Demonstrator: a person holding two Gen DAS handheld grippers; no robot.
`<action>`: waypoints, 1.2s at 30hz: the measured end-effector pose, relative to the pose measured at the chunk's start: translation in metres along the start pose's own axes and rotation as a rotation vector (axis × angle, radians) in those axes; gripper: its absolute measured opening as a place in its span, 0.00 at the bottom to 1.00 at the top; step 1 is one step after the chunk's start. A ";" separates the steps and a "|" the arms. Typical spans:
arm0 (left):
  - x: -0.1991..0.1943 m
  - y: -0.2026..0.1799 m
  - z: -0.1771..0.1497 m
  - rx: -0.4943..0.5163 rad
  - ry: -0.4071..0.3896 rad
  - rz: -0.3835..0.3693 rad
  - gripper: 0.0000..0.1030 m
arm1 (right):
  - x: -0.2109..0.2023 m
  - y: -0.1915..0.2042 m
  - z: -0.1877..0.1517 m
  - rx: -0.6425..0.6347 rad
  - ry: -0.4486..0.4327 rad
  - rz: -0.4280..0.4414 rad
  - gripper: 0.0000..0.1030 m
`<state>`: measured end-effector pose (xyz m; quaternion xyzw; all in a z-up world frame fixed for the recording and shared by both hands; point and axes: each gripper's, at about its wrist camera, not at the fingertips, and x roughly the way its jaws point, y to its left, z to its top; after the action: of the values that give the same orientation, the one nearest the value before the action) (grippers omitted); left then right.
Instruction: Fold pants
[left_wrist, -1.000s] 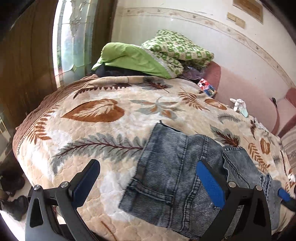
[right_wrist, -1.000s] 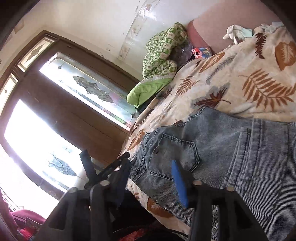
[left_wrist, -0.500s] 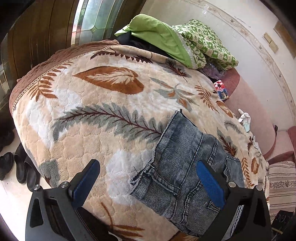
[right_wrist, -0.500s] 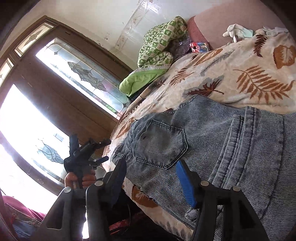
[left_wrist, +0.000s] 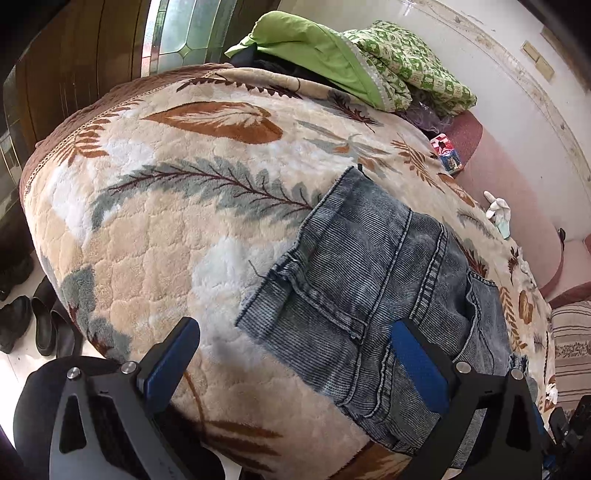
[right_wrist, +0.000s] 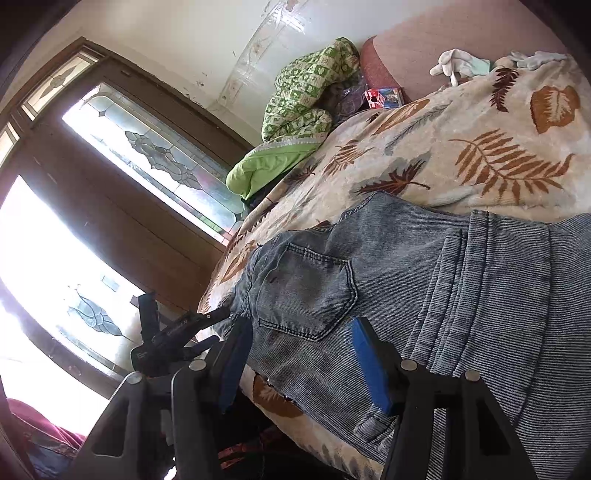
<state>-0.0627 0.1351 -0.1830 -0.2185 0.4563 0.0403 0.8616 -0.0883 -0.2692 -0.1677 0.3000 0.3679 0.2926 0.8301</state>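
Note:
Grey-blue denim pants (left_wrist: 369, 280) lie folded on a leaf-patterned blanket (left_wrist: 177, 229), near the bed's front edge. My left gripper (left_wrist: 295, 365) hovers open just above the pants' near hem, its blue pads (left_wrist: 170, 365) wide apart and touching nothing. In the right wrist view the pants (right_wrist: 424, 280) show a back pocket (right_wrist: 306, 291). My right gripper (right_wrist: 301, 363) stands open over the cloth below that pocket, with no fabric pinched. The left gripper (right_wrist: 218, 326) also shows there as a black frame at the pants' far-left end, by the bed's edge.
A green quilt and pillow pile (left_wrist: 351, 55) sits at the head of the bed, with a small colourful box (left_wrist: 448, 153) and a white glove (left_wrist: 498, 214) along the pink padded side (left_wrist: 524, 192). Dark shoes (left_wrist: 37, 325) stand on the floor at left. A glass-panelled door (right_wrist: 110, 206) is behind.
My left gripper has sunk and tipped downward toward the pants' near hem; in the right view it has come in to the bed's edge. The right gripper has barely moved.

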 end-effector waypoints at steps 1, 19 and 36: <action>0.003 -0.001 0.001 -0.006 0.004 0.005 1.00 | 0.001 0.000 0.000 0.001 0.004 0.000 0.58; 0.006 -0.025 0.004 0.198 -0.175 0.221 1.00 | 0.012 -0.009 -0.002 0.029 0.024 -0.022 0.58; 0.003 -0.032 0.004 0.225 -0.200 0.240 1.00 | 0.015 -0.011 -0.003 0.043 0.027 -0.029 0.58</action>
<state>-0.0494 0.1073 -0.1729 -0.0596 0.3927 0.1133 0.9107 -0.0791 -0.2654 -0.1835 0.3081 0.3898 0.2765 0.8226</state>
